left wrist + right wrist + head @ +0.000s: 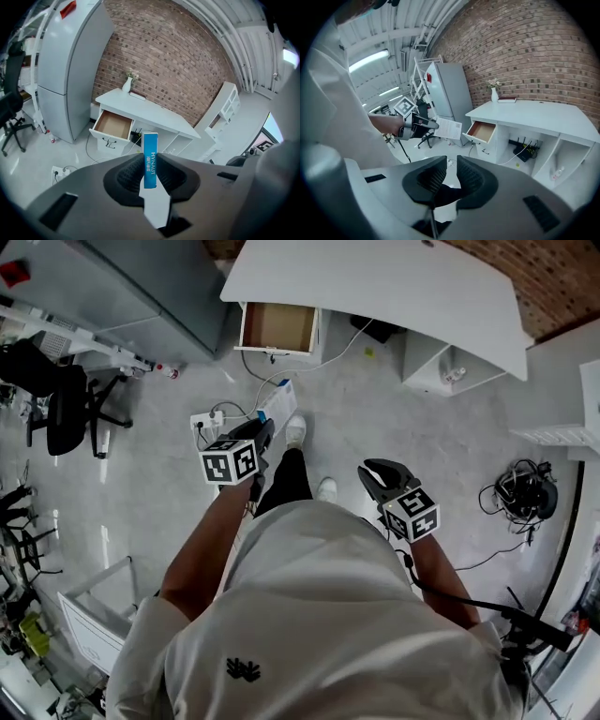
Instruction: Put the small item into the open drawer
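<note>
A thin white box with a blue edge [150, 159] stands upright between the pads of my left gripper [150, 171], which is shut on it. In the head view the same box [278, 404] sticks out ahead of the left gripper [265, 434], pointing toward the open drawer [277, 327]. The drawer is pulled out of the left end of the white desk [394, 277], and its brown bottom is bare. My right gripper [375, 474] hangs lower right with nothing in it. Its jaws stand a narrow gap apart [451, 180]. The right gripper view also shows the box [449, 128] and the drawer [483, 131].
A tall grey cabinet [159, 287] stands left of the desk. On the floor lie a power strip with cords [208, 420], a black office chair [66, 404] and a coil of cables [525, 488]. A white vase [127, 84] sits on the desk. The person's legs and shoes [296, 432] are below me.
</note>
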Action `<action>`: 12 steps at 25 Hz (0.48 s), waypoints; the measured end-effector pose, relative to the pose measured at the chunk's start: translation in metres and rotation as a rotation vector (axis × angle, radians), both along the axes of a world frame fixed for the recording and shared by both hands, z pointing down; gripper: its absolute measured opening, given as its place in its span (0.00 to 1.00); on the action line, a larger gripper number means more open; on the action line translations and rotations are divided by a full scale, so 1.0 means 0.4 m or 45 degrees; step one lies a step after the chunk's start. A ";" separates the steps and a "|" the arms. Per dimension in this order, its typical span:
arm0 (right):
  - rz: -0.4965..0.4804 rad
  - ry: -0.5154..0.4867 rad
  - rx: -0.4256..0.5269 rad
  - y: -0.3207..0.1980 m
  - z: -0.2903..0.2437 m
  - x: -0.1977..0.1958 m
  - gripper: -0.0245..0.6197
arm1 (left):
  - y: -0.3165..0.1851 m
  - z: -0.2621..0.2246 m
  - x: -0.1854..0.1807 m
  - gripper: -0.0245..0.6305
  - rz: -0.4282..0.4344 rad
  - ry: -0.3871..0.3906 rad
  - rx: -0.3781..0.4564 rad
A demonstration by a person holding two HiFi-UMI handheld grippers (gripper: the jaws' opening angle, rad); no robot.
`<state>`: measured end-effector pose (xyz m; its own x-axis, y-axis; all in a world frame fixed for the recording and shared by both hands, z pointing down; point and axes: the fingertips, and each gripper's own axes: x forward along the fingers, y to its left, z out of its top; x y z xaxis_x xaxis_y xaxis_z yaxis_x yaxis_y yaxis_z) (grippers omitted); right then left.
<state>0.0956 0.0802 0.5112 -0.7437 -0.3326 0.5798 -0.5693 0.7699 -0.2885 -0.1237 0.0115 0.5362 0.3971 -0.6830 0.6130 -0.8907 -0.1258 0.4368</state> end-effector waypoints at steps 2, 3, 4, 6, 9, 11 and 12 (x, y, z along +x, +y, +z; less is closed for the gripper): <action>0.067 0.018 -0.006 -0.062 0.000 0.019 0.18 | -0.090 0.018 -0.009 0.17 0.010 -0.009 -0.006; 0.100 0.026 -0.007 -0.095 -0.002 0.024 0.18 | -0.135 0.028 -0.017 0.17 0.015 -0.016 -0.011; 0.132 0.031 -0.008 -0.129 -0.005 0.027 0.18 | -0.179 0.038 -0.026 0.17 0.016 -0.023 -0.017; 0.191 0.031 -0.012 -0.198 -0.014 0.029 0.18 | -0.268 0.056 -0.040 0.17 0.011 -0.033 -0.030; 0.254 0.039 -0.026 -0.290 -0.017 0.029 0.18 | -0.389 0.081 -0.056 0.17 0.007 -0.052 -0.050; 0.295 0.050 -0.040 -0.349 -0.012 0.022 0.18 | -0.470 0.112 -0.074 0.17 0.010 -0.066 -0.070; 0.315 0.053 -0.047 -0.380 -0.010 0.014 0.18 | -0.511 0.130 -0.085 0.17 0.010 -0.072 -0.082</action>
<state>0.1012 -0.0717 0.5070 -0.6174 -0.4795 0.6236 -0.7511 0.5950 -0.2862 -0.1579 -0.1928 0.5883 0.3660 -0.6383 0.6772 -0.9132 -0.1064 0.3933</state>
